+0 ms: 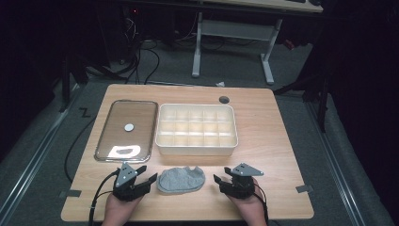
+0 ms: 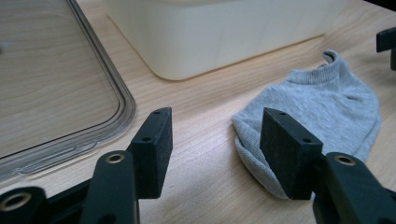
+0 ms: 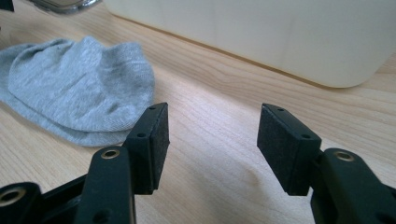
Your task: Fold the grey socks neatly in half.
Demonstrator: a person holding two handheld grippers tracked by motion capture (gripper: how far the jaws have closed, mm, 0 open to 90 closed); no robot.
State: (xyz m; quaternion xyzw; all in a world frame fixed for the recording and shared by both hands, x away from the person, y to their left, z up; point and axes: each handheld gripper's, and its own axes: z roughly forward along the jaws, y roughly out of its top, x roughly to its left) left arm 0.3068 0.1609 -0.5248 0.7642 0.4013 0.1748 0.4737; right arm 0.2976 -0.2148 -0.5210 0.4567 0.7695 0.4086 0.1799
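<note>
Grey sock (image 1: pixel 181 180) lies flat at lower centre of the high view, long axis left-right, between the 2 grippers. Left gripper (image 1: pixel 147 175) and right gripper (image 1: pixel 220 179) both gape empty; the left sits slightly nearer, by the sock's left end.

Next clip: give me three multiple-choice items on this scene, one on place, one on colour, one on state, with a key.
1. Where does the sock lie?
A. In the bin
B. On the table between the grippers
C. On the lid

2. What colour is the sock?
A. Grey
B. Red
C. Black

3. How do the left gripper jaws stand?
A. Shut on the sock
B. Shut on nothing
C. Open

Key: B, it lies on bare wood in front of the bin, with the right gripper opposite; A, grey knit; C, there is a wide gap between the pads.
</note>
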